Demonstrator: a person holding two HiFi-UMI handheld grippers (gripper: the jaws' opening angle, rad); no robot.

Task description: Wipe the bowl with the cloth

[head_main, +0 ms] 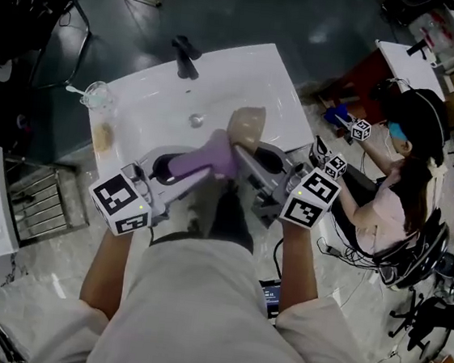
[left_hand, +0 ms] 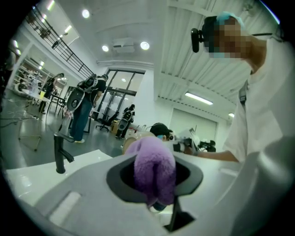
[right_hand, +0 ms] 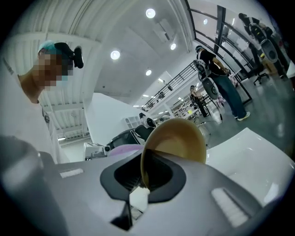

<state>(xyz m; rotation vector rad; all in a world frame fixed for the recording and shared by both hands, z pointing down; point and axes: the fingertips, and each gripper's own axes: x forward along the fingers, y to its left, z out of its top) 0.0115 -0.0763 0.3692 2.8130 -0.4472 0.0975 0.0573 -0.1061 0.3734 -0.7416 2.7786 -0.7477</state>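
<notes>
Left tool: the left tool (head_main: 186, 169) is clamped tight on a purple cloth (head_main: 212, 154); in the left gripper view the bunched pile fills the gap between the jaws and bulges out past them.
Right tool: the right tool (head_main: 245, 148) has its jaws almost together, pinching the rim of a tan bowl (head_main: 248, 124); the right gripper view shows the thin wall caught edge-on between them.
Cloth: held in the air over the near part of the sink (head_main: 140, 85), with its free end pointing forward and to the right.
Bowl: carried on edge over the basin, not resting on it, rising up and away from the right tool's jaws.
Key relation: from the left tool, the bowl lies just to the right and slightly farther off. The cloth's end is right beside the bowl's left side; I cannot tell whether they touch.
Bowl's facing: the right gripper view seems to show the hollow side, but I cannot be sure which face is turned to the cloth.
Nearer hand: the left, which bears the cloth, so the wipe is likely its short sweep to the right across the bowl.
Farther back: a black faucet (head_main: 186, 56) at the sink's far rim, and a clear glass (head_main: 98, 95) at its left corner.
</notes>
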